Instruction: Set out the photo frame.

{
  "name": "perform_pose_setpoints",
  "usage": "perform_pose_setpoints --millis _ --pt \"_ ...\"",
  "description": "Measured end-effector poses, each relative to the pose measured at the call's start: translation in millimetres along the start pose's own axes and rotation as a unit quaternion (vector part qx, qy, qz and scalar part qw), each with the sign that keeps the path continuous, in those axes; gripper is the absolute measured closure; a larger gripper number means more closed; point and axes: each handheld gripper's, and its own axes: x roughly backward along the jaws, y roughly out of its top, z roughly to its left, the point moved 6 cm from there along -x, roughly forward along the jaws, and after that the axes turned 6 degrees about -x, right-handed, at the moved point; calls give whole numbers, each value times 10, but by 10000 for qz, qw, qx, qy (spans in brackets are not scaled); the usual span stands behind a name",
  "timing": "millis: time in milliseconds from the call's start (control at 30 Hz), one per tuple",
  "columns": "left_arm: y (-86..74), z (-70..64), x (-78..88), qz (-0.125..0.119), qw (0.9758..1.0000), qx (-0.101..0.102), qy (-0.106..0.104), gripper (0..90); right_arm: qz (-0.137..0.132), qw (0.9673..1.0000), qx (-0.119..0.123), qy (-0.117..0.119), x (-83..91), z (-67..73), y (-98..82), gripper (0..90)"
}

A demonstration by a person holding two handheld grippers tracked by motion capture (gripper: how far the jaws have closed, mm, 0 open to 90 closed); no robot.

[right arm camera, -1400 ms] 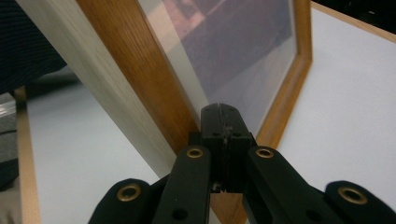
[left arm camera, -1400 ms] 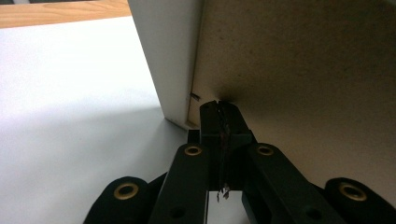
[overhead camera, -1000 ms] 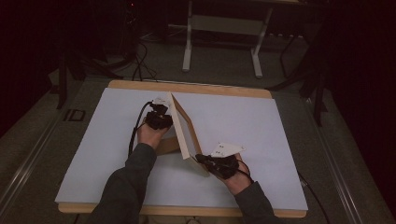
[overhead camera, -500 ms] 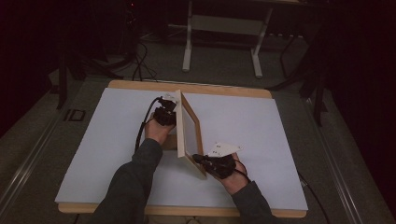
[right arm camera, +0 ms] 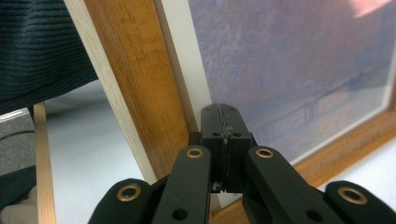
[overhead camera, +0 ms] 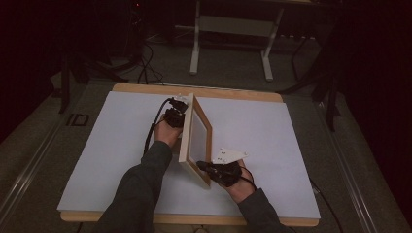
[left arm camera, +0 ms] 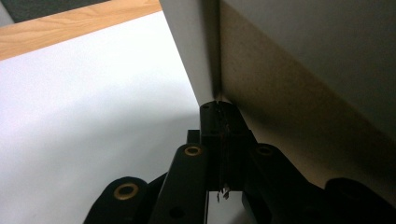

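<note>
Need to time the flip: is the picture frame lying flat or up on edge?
Up on edge: the picture frame stands tilted on the table, its pale back facing left.

Dim room, white table [overhead camera: 111, 160], grey floor [overhead camera: 369, 160]

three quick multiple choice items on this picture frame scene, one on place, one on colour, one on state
1. Where is the picture frame?
A. standing on edge on the table between the two hands
B. lying flat at the table's far left corner
C. on the floor under the table

2. What colour is the frame's border?
A. black
B. light wood brown
C. bright red

3. How do the jaws of the right tool stand?
A. spread wide apart
B. closed together
C. clamped on a cable

Answers:
1 A, the high view shows it upright on the white table, with the left tool behind it and the right tool at its near corner.
2 B, the right gripper view shows a brown wooden border.
3 B, the right gripper view shows the two jaws meeting with no gap.
</note>
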Motion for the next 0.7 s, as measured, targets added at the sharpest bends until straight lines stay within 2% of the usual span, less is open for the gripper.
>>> perform_pose_setpoints --millis 267,367,500,600,700 --pt "19 -10 -13 39 9999 -117 -121 900 -69 10000 -2 38 -27 45 42 899" --pt "33 -34 -30 15 9996 -160 -249 900 -72 9999 22 80 -59 84 64 900" --pt "31 -34 -28 18 9995 -201 -258 900 -96 9999 17 108 -76 99 73 899" --pt "32 -28 -25 -4 9995 -168 -256 900 -112 9999 23 121 -79 102 72 899" --pt "25 1 -4 -58 9996 -22 -282 900 -109 9999 79 81 -71 96 76 899"
